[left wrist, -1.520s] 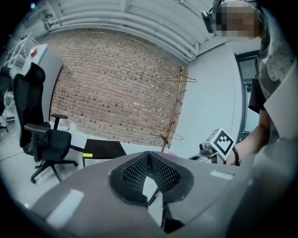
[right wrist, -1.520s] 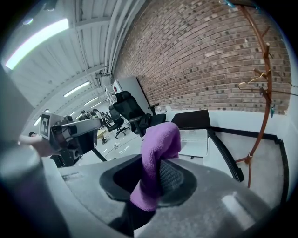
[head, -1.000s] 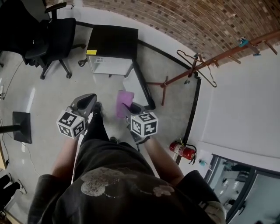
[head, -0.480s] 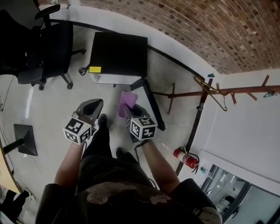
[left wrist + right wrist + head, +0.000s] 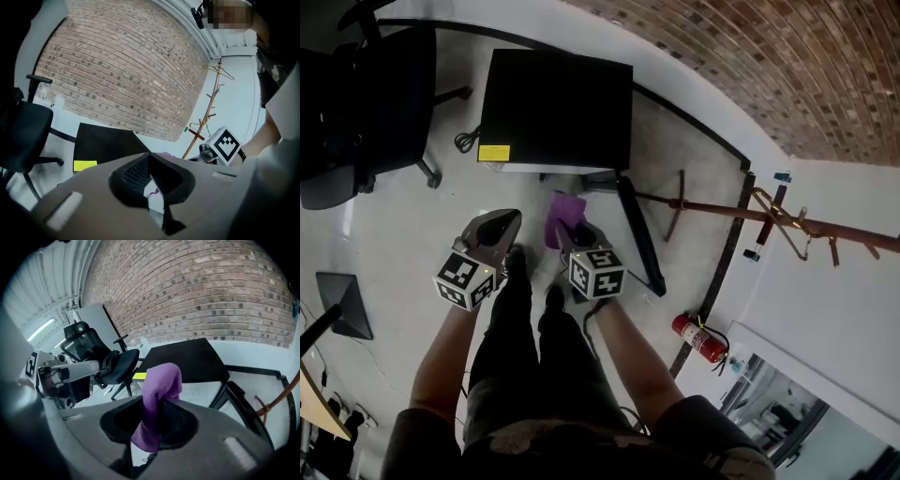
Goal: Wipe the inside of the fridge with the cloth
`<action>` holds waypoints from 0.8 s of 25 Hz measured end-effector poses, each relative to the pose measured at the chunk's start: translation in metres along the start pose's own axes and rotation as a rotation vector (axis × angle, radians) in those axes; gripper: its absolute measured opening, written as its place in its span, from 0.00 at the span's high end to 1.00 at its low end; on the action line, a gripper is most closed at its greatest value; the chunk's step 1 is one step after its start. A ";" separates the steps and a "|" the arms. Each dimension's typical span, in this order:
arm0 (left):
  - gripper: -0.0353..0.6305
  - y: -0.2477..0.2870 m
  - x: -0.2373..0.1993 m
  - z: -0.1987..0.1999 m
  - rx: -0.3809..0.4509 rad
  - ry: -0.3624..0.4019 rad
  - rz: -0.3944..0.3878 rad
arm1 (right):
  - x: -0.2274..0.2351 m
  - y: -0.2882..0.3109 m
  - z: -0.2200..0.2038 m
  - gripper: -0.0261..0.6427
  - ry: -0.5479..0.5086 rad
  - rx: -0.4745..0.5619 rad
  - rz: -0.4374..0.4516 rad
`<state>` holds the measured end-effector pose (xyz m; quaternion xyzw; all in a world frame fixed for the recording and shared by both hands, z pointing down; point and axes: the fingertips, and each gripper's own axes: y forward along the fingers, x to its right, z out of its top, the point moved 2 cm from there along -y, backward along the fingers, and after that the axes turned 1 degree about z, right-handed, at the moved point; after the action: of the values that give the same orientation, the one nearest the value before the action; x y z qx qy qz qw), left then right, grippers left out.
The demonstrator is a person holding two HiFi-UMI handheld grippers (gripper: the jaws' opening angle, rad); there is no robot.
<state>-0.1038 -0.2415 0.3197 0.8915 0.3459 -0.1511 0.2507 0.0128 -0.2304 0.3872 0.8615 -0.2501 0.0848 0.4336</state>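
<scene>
A small fridge (image 5: 558, 108) with a black top stands on the floor against the brick wall, and its door (image 5: 637, 234) hangs open to the right. My right gripper (image 5: 566, 228) is shut on a purple cloth (image 5: 565, 212), held just in front of the fridge's opening. In the right gripper view the cloth (image 5: 157, 397) stands up between the jaws, with the fridge (image 5: 183, 364) beyond. My left gripper (image 5: 500, 223) is alongside, shut and holding nothing. The left gripper (image 5: 149, 161) looks over the fridge top (image 5: 105, 143).
A black office chair (image 5: 366, 103) stands to the fridge's left. A wooden coat rack (image 5: 769, 220) and a red fire extinguisher (image 5: 698, 339) are at the right by the white wall. A dark floor plate (image 5: 342, 305) lies at the left. The person's legs are below both grippers.
The person has stepped closer to the fridge, which now looks larger and nearer. Both grippers came forward with it, the right one still holding the cloth.
</scene>
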 end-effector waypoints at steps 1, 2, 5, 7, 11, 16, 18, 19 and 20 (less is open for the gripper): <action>0.92 0.006 -0.006 -0.008 0.010 0.003 0.007 | 0.006 0.010 -0.006 0.85 0.000 0.000 0.005; 0.92 0.012 -0.012 -0.017 0.022 0.006 0.015 | 0.012 0.021 -0.013 0.85 -0.002 0.002 0.012; 0.92 0.026 -0.036 -0.046 0.061 0.005 0.056 | 0.031 0.053 -0.034 0.85 -0.008 0.012 0.037; 0.92 0.036 -0.052 -0.066 0.083 0.000 0.087 | 0.043 0.074 -0.046 0.85 -0.028 0.017 0.057; 0.92 0.050 -0.071 -0.107 0.092 0.004 0.104 | 0.062 0.111 -0.079 0.85 -0.064 0.002 0.090; 0.92 0.064 -0.089 -0.145 0.096 0.029 0.091 | 0.068 0.152 -0.088 0.85 -0.054 0.054 0.169; 0.92 0.073 -0.100 -0.154 0.106 0.050 0.095 | 0.069 0.172 -0.086 0.85 -0.144 0.050 0.182; 0.92 0.078 -0.107 -0.158 0.110 0.061 0.098 | 0.069 0.183 -0.085 0.85 -0.187 0.045 0.190; 0.92 0.084 -0.114 -0.163 0.113 0.069 0.102 | 0.069 0.193 -0.084 0.85 -0.210 0.047 0.202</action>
<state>-0.1114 -0.2662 0.5340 0.9253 0.2994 -0.1268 0.1951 -0.0194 -0.2853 0.5991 0.8459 -0.3775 0.0433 0.3742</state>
